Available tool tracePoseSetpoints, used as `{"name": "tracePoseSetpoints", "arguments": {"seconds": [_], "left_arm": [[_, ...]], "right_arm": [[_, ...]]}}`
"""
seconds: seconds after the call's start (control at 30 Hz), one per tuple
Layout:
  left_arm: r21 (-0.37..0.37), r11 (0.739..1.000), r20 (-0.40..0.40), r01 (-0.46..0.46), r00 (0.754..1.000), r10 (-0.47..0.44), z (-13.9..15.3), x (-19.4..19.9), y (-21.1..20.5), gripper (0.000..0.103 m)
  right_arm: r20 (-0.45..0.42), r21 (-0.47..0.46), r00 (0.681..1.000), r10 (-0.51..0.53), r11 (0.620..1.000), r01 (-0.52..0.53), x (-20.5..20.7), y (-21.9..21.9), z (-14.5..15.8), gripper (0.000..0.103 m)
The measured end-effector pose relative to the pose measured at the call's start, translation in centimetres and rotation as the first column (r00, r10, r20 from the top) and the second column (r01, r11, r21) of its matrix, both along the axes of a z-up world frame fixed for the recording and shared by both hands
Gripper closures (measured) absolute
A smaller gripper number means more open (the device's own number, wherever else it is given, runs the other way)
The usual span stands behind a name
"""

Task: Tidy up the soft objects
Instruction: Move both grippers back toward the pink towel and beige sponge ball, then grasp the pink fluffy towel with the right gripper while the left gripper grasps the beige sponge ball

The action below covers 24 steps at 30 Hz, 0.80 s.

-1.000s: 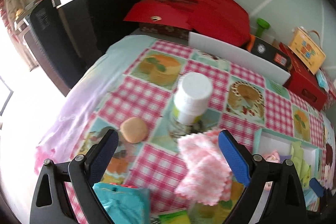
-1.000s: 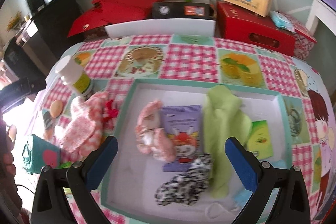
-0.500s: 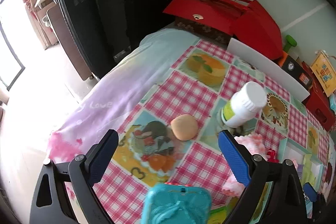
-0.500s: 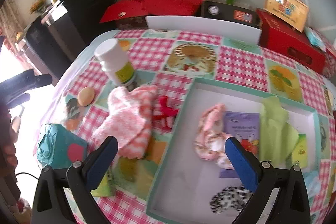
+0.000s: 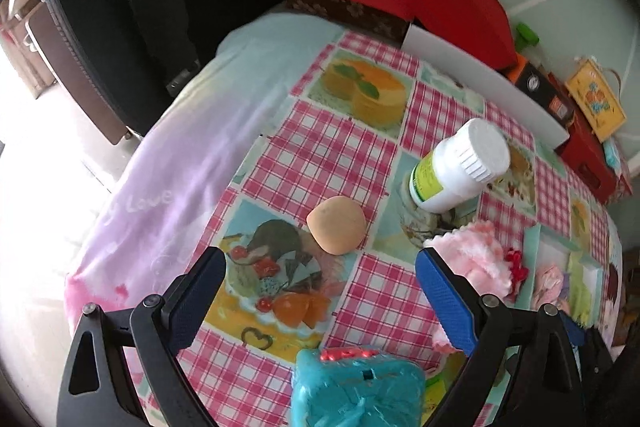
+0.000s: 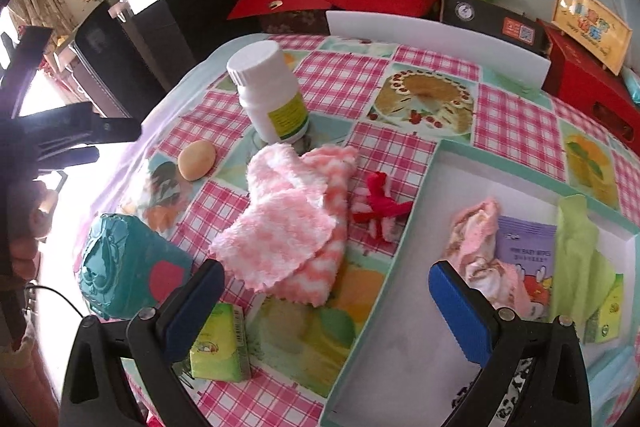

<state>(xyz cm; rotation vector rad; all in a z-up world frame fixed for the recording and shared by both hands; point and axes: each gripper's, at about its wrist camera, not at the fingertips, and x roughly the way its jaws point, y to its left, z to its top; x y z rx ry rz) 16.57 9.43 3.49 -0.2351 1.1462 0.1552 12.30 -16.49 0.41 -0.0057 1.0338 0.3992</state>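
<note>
While several soft things already lie in the tray [image 6: 440, 151], the task looks only partly done. Inside it I see a pink cloth [image 6: 478, 251], a purple packet [image 6: 524, 255], a green cloth [image 6: 576, 251] and, at the bottom edge, a spotted cloth half hidden by the fingers.

Outside the tray, on the tabletop [image 6: 348, 79], there remain a pink towel [image 6: 292, 227], a red bow [image 6: 380, 207] just beside the tray wall, a teal pouch [image 6: 120, 267], a green pack [image 6: 218, 343], a peach ball [image 6: 197, 159] and a white bottle [image 6: 272, 95]. The bottle is probably not a soft thing.

The right gripper [image 6: 320, 311] hovers with its fingers wide and empty, above the near edge of the towel. The left gripper [image 5: 320, 295] is also wide and empty, with the ball just ahead of it. I judge the towel or the ball is the next thing to take.
</note>
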Motion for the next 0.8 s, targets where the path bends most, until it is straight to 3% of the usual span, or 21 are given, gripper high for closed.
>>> {"name": "tracePoseSetpoints", "arguments": {"seconds": [0.27,0.37,0.53,0.7,0.8], "left_arm": [[-0.135,0.989,-0.130,0.055,0.989,-0.073,-2.8,2.9,1.3,0.007],[-0.124,0.990,-0.173,0.065,0.981,-0.086,-3.8,3.7,1.9,0.007],[-0.171,0.984,-0.230,0.054,0.969,-0.093,-5.5,5.1,2.6,0.007],[-0.150,0.986,-0.253,0.074,0.961,-0.111,-6.3,6.2,2.0,0.007],[-0.141,0.986,-0.269,0.093,0.954,-0.129,-7.0,7.2,1.3,0.007]], "right_arm": [[-0.085,0.003,0.995,0.048,0.999,-0.048,2.3,2.6,0.0,0.000],[-0.124,-0.038,0.990,0.063,0.997,-0.068,3.3,4.2,-0.1,0.000],[-0.211,-0.038,0.974,0.085,0.995,-0.095,4.8,6.2,-0.6,0.000],[-0.284,-0.056,0.955,0.083,0.993,-0.103,6.3,7.6,-1.6,0.000],[-0.325,-0.068,0.942,0.087,0.991,-0.114,6.9,8.3,-2.6,0.007]]}}
